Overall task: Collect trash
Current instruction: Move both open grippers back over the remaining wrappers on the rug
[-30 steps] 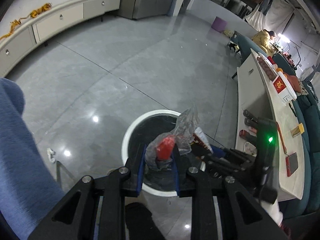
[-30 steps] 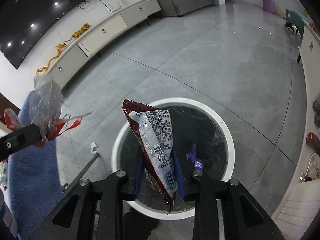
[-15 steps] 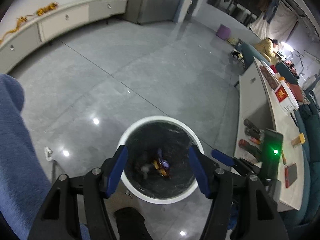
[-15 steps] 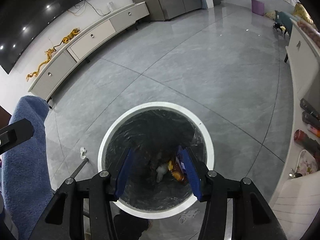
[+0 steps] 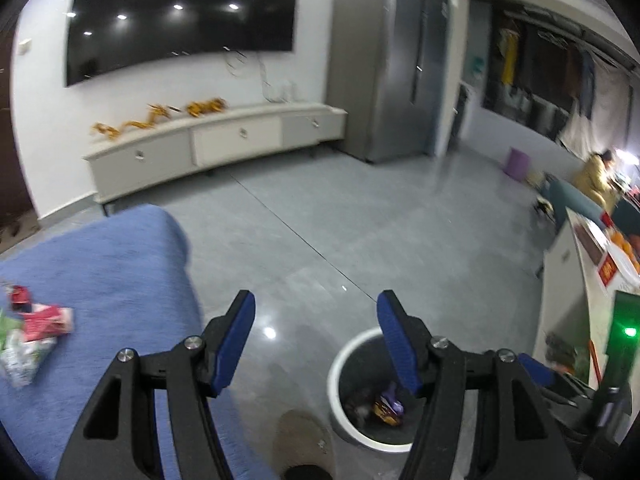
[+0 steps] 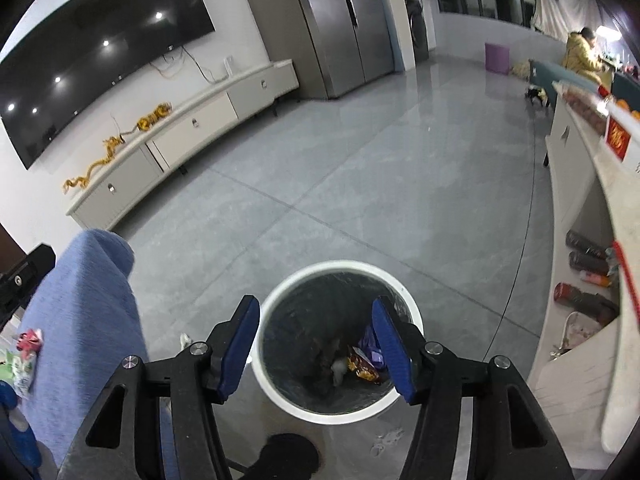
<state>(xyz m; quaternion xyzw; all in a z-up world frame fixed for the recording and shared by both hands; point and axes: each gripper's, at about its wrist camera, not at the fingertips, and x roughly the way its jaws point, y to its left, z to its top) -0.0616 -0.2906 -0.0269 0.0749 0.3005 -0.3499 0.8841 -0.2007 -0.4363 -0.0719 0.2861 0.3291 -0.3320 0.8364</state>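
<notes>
Wrappers (image 6: 362, 364) now down in bin (image 6: 280, 292), below empty fingers (image 6: 390, 336).

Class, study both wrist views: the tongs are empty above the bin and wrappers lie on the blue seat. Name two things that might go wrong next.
1. The white scrap on the floor beside the trash bin sits low behind the right tongs, whose jaws are opening, and may be overlooked.
2. The wrappers on the blue cushion lie bunched; the open left tongs might lift one and knock others off.
</notes>
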